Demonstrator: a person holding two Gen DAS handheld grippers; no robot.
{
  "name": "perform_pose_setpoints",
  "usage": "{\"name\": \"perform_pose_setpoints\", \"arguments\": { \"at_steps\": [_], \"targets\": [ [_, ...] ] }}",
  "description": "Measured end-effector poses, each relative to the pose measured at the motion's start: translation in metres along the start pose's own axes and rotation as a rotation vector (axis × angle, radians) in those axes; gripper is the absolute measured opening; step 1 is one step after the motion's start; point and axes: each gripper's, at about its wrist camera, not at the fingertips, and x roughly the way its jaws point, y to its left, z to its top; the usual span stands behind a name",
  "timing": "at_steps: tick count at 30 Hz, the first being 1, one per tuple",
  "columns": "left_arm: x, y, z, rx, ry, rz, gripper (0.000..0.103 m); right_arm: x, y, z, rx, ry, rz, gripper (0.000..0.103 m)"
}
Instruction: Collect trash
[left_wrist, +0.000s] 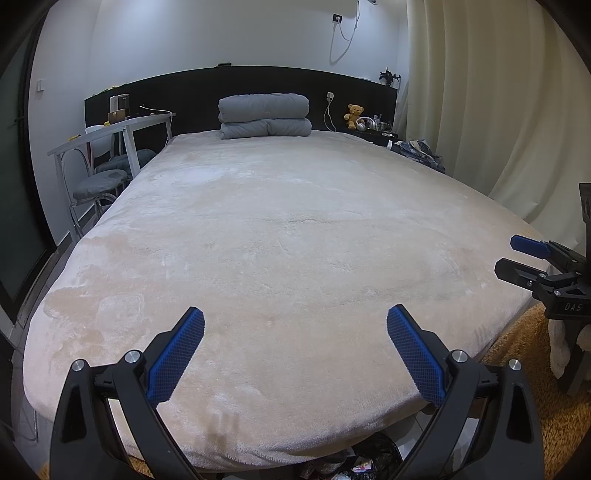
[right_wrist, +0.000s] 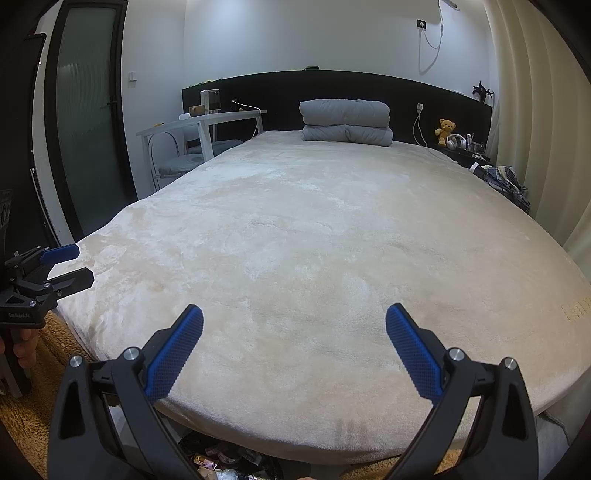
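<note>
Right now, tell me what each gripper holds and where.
Nothing. The left gripper and right gripper both hover over the bed, jaws open and empty.

"DAS" on right gripper (left_wrist: 511, 254), "GenRobot.AI" on left gripper (right_wrist: 79, 264)

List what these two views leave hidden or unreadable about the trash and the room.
- Trash: left view, cut off by the bottom edge and hidden under the bed; single items unreadable.
- Trash: right view, same; the right gripper covers part.
- Nightstand clutter beside the teddy bear: too small.
- Bundle by the curtain: folds hide what it is.
- Left gripper: jaws open, empty.
</note>
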Motion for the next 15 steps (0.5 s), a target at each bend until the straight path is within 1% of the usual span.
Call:
{"name": "perform_pose_setpoints", "arguments": {
  "at_steps": [15],
  "targets": [
    [0.0, -0.0003, -0.0003, 0.0, 0.001, -0.002, 0.097, 0.0005, -0.0006, -0.0008, -0.002, 0.002, 0.0, 0.098]
  ]
}}
